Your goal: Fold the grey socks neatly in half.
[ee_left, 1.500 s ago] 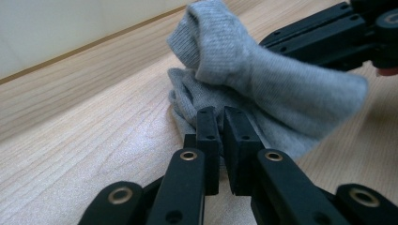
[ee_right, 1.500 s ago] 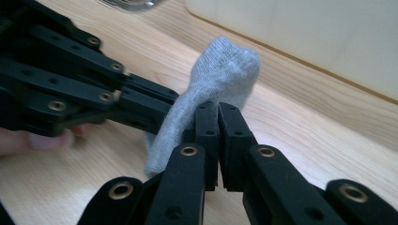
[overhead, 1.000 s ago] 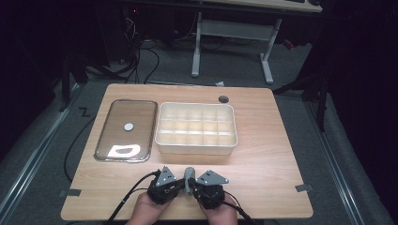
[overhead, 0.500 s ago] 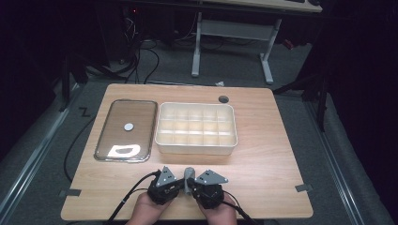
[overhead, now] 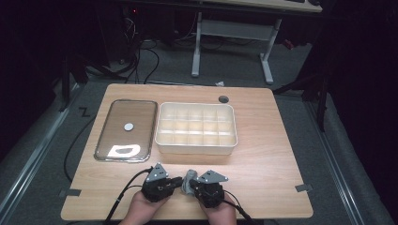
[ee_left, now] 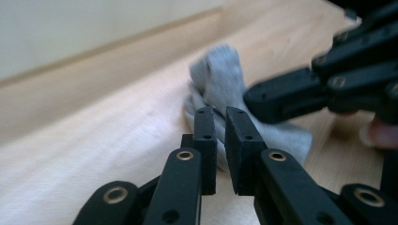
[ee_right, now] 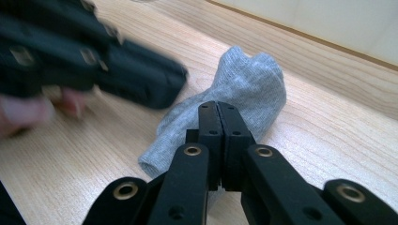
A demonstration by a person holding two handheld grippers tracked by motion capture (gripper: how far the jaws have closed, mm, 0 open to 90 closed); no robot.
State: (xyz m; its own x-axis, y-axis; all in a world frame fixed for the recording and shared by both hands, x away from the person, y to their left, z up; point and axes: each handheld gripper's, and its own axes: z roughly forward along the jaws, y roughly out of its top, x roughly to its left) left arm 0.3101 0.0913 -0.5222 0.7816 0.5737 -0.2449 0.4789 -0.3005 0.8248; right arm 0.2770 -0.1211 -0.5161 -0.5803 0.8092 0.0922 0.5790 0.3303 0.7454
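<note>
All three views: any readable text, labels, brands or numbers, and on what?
None readable.
Grey sock: plain knit, no print.
Divided bin: bare cream plastic.
Clear lid: one small white round mark, too small to tell whether it bears text.
Both claws' black jaws: screws alone, no markings.
Table: bare wood.

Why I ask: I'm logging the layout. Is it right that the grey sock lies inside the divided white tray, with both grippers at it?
Not quite. In the high view the grey sock lies on the table, in front of the divided white tray, between the left gripper and right gripper.
</note>
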